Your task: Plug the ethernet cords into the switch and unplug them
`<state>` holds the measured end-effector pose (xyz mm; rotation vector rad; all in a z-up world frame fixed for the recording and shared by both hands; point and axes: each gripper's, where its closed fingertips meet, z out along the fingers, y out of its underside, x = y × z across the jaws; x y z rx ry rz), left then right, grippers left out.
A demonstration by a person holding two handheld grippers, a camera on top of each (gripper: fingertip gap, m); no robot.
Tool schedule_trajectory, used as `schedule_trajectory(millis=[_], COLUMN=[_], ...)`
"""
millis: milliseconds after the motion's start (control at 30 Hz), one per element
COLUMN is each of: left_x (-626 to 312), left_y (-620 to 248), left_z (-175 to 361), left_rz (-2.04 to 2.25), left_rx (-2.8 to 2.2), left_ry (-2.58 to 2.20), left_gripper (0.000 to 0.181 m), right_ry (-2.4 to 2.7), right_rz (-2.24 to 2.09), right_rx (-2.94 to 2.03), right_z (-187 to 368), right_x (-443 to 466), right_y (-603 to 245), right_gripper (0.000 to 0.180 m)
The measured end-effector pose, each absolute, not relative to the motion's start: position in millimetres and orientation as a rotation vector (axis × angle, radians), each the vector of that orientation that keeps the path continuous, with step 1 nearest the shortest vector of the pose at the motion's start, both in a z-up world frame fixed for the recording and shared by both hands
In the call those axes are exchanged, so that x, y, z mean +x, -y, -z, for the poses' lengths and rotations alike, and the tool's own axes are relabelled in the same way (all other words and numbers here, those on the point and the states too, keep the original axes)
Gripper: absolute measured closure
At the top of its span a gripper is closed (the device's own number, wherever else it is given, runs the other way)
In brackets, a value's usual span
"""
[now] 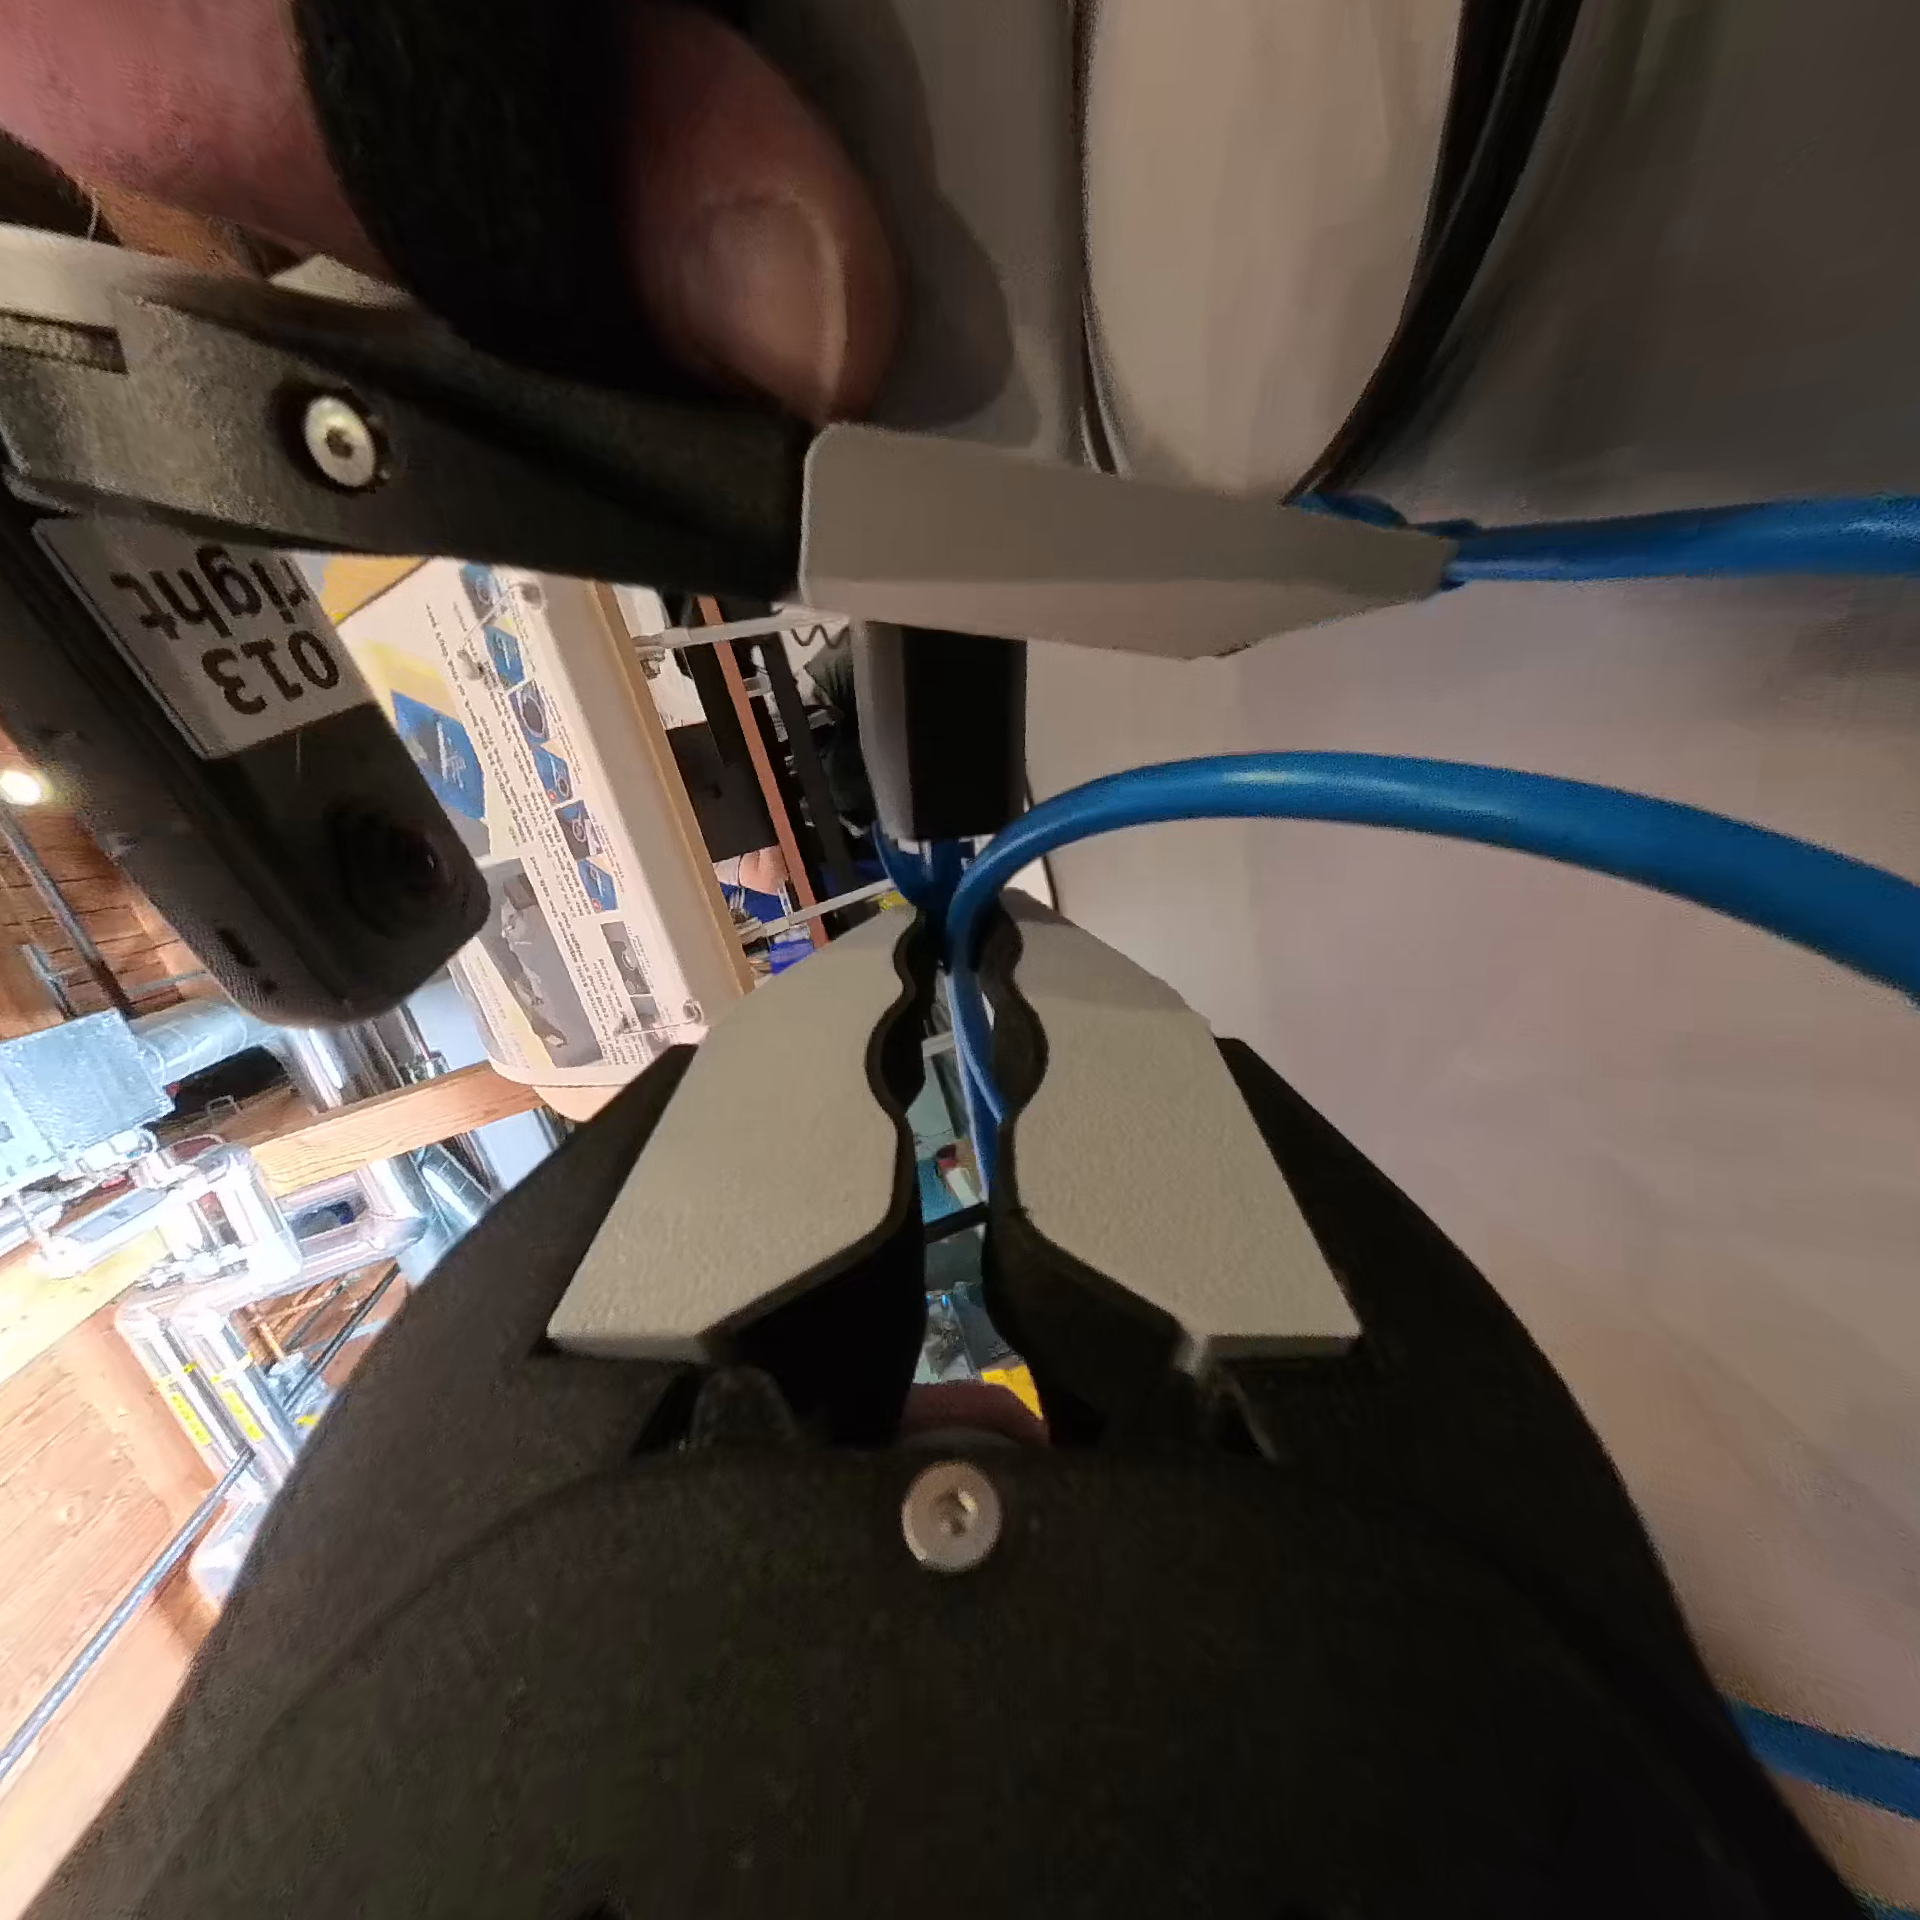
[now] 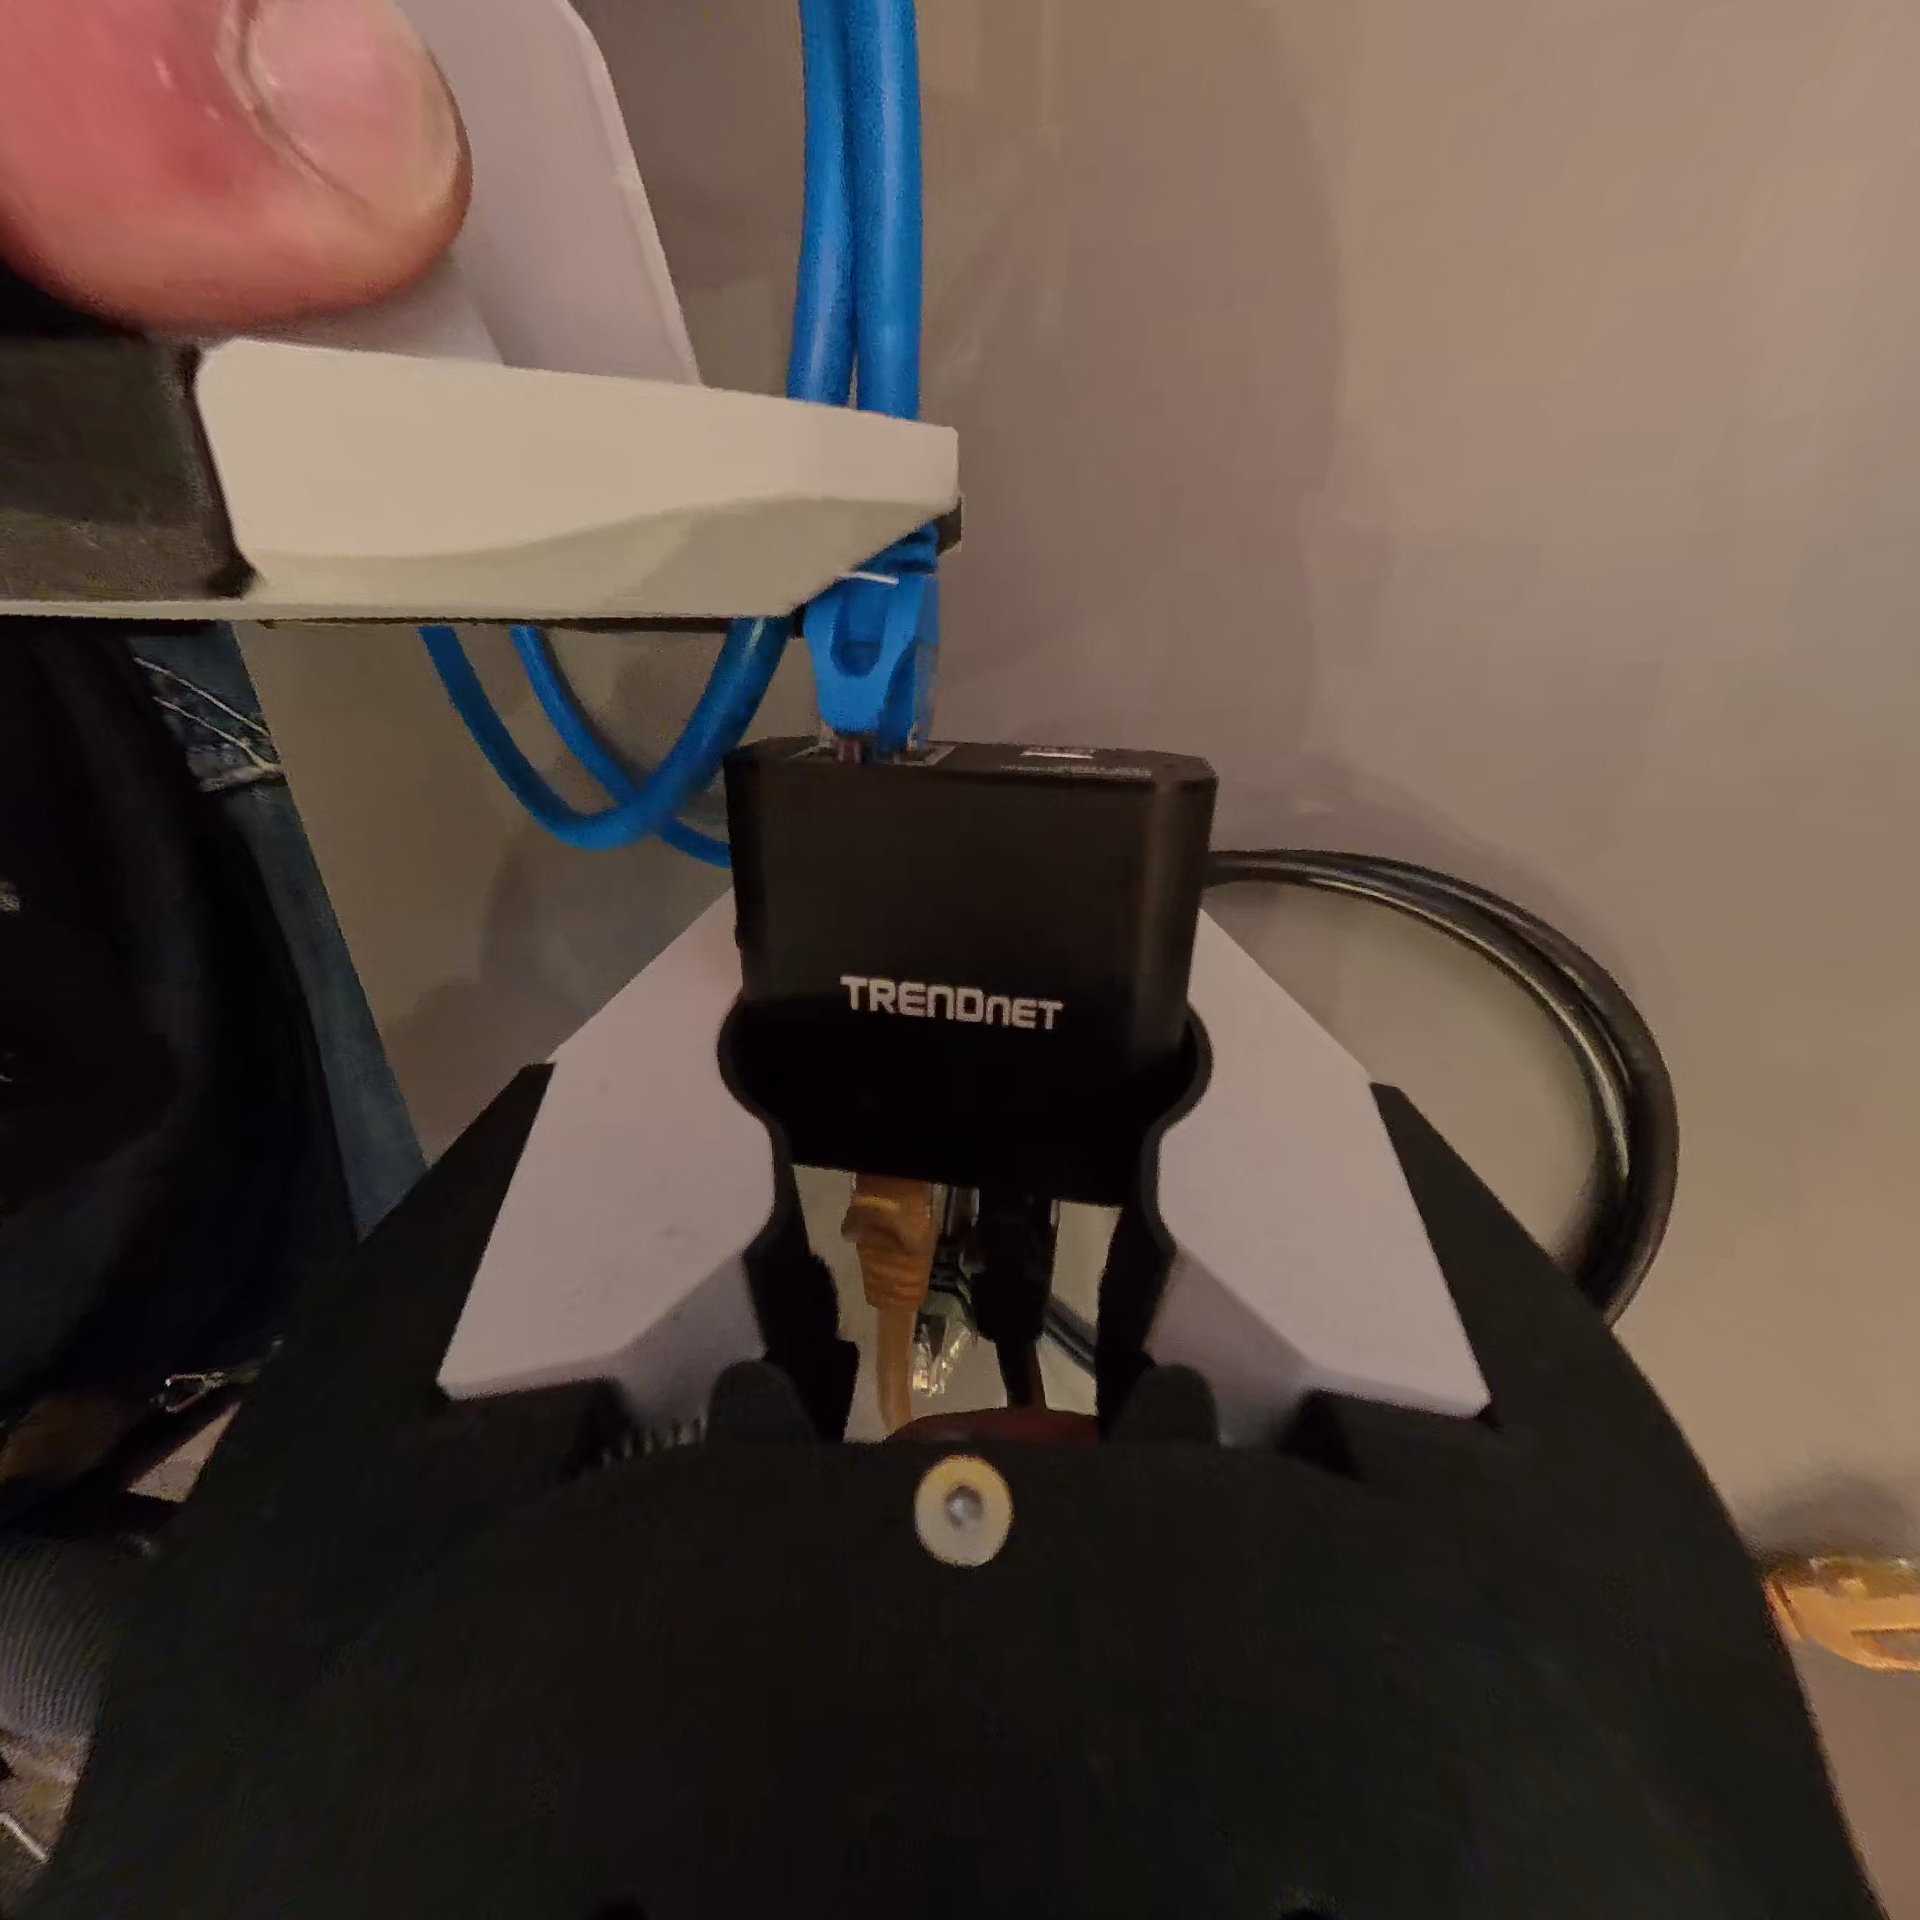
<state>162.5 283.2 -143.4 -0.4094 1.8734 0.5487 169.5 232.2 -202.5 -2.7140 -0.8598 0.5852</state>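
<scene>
My right gripper (image 2: 971, 920) is shut on the black switch (image 2: 971, 883) and holds it by its sides. Two blue ethernet cords (image 2: 862, 312) sit in ports on the switch's far face. An orange cord (image 2: 894, 1268) and a black cable (image 2: 1013, 1278) are plugged into its near face. My left gripper (image 1: 961, 935) is shut on one blue cord (image 1: 977, 1039) just behind its plug, close to the switch (image 1: 961, 727). In the right wrist view its grey finger (image 2: 582, 488) comes in from the left over the blue plugs (image 2: 873, 634).
A coiled black cable (image 2: 1600, 1039) lies on the grey surface (image 2: 1455, 520) right of the switch. A loose orange plug (image 2: 1849, 1621) lies at the lower right. Blue cord loops (image 1: 1455, 810) trail across the surface. A person's thumb (image 2: 208, 156) rests on the left gripper. Across from one pair of fingers to the other is roughly 7 cm.
</scene>
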Motion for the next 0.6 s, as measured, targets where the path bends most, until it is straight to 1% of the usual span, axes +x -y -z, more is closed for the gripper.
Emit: schedule_trajectory(millis=[200, 300, 333, 367, 400, 467, 533, 600], left_x=[162.1, 161.7, 160.1, 158.1, 155.7, 149.6, 143.3, 142.1], left_y=[-282.7, -283.8, -284.0, -282.2, -277.3, -269.0, -264.2, -261.5], left_z=[150.2, 139.5, 135.8, 133.8, 130.6, 117.8, 116.0, 118.2], left_rz=[-0.526, -0.391, -0.331, -0.264, -0.195, -0.065, 0.095, 0.226], left_rx=[-0.418, -0.468, -0.518, -0.571, -0.595, -0.638, -0.76, -0.851], left_ry=[-1.892, -1.879, -1.899, -1.931, -1.965, -1.988, -2.057, -2.115], left_gripper=[0.174, 0.172, 0.171, 0.162, 0.149, 0.149, 0.146, 0.152], right_ry=[0.894, 0.9, 0.93, 0.953, 0.971, 1.028, 1.091, 1.145], right_rz=[-0.527, -0.525, -0.46, -0.405, -0.389, -0.364, -0.342, -0.308], right_rx=[-2.726, -2.669, -2.667, -2.67, -2.665, -2.647, -2.613, -2.583], right_z=[207.2, 200.7, 200.0, 199.8, 198.9, 197.7, 195.3, 192.8], right_x=[173.0, 173.1, 178.4, 183.7, 186.0, 188.7, 187.7, 186.2], right_y=[-232.4, -234.7, -235.5, -236.5, -236.6, -234.3, -231.7, -230.6], right_gripper=[0.11, 0.109, 0.109, 0.109, 0.109, 0.109, 0.109, 0.109])
